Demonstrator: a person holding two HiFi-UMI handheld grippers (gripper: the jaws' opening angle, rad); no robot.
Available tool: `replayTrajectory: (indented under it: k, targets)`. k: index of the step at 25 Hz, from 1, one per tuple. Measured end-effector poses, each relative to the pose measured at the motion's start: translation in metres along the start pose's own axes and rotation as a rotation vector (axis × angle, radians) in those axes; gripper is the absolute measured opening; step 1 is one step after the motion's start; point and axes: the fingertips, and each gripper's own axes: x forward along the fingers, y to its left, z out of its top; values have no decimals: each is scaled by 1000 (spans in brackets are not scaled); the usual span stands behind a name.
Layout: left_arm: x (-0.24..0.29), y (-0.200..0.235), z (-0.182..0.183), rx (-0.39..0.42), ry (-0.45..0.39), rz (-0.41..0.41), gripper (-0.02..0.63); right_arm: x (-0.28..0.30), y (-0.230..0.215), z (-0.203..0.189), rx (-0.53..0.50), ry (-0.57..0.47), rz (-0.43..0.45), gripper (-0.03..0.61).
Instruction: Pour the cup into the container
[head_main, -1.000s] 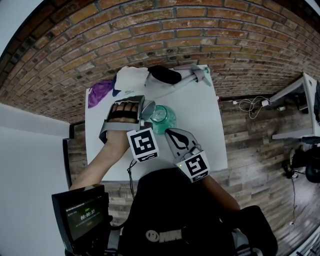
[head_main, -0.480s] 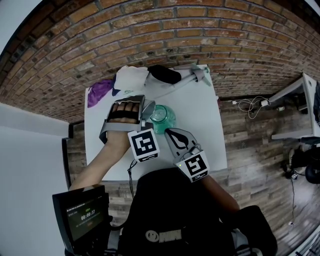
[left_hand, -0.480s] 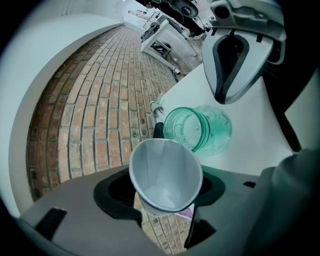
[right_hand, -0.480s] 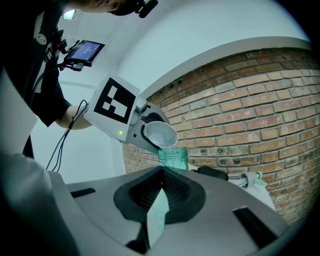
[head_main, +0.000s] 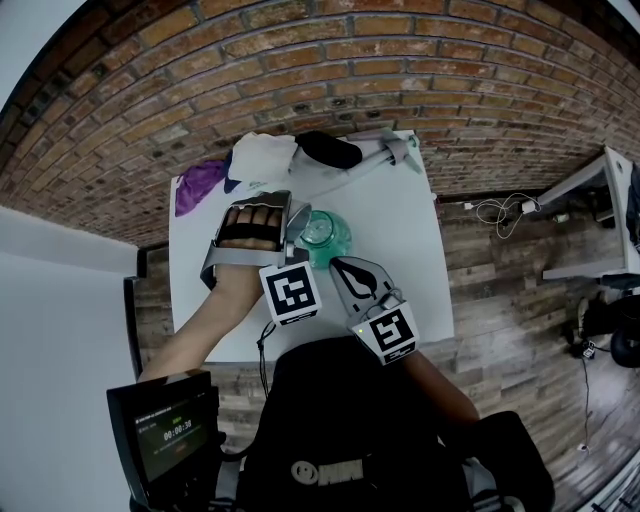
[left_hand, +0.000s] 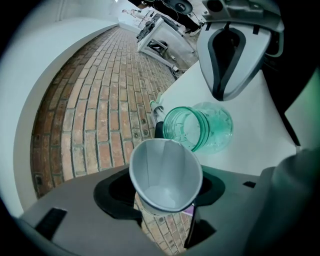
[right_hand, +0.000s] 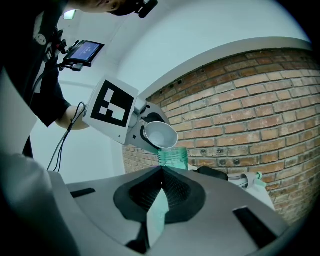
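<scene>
Seemingly empty cup (left_hand: 166, 175) above container (left_hand: 202, 127)

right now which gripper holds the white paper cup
The left gripper, clamping the tilted white paper cup over the clear green jar; the right gripper is empty.

Left gripper (head_main: 293, 222), head view: rolls slightly against 1 second ago. Marker cube (head_main: 291, 293) now sits a touch lower and further right. Hand (head_main: 248, 228) on the grip nudges the same way. Cup (left_hand: 166, 174) between the jaws follows that small shift. Screen (head_main: 172, 437) at lower left drifts slightly right.
</scene>
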Motion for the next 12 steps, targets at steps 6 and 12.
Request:
replayTrajectory:
  k: [6, 12]
  targets:
    - [-2, 26, 2, 18, -3, 153, 288, 0, 0, 0, -1, -1, -1, 3]
    - [-2, 26, 4, 32, -5, 174, 288, 1, 1, 0, -2, 0, 1, 3]
